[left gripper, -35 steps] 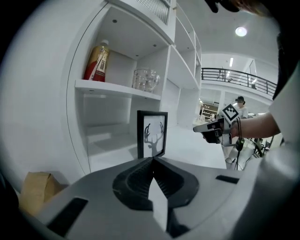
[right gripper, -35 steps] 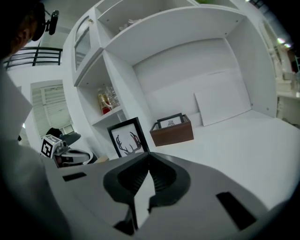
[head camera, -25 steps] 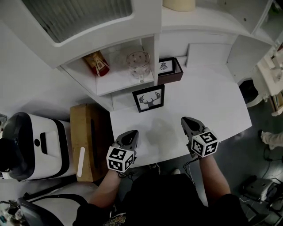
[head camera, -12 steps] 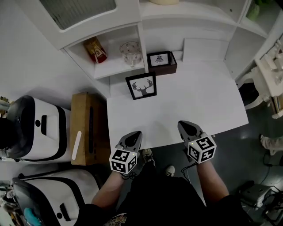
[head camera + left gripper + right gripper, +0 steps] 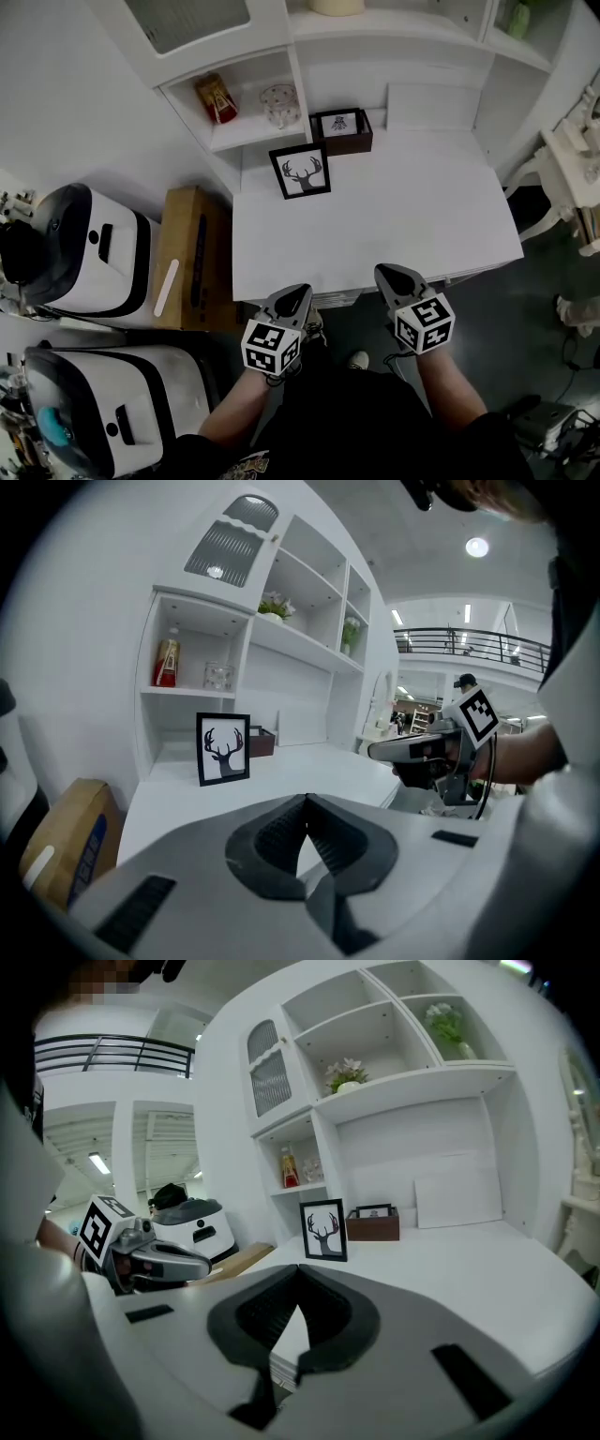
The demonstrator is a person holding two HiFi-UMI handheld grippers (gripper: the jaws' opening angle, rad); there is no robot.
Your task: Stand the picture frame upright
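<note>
Picture frame (image 5: pixel 302 172): standing upright, upper centre, back of desk (image 5: pixel 422 216).
Left gripper (image 5: pixel 300 292): jaws pressed together, empty, lower centre.
Right gripper (image 5: pixel 385 272): pressed together, empty.

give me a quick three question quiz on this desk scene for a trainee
1. True or false: the deer picture frame lies flat on the white desk.
2. What stands behind the frame, nearer the back wall? A) a brown box B) a kettle C) a laptop
3. Fill in: the left hand-held gripper and the right hand-held gripper both have their jaws ____, with nothing held.

Key: 1 false, it stands upright; 2 A; 3 shut.
</note>
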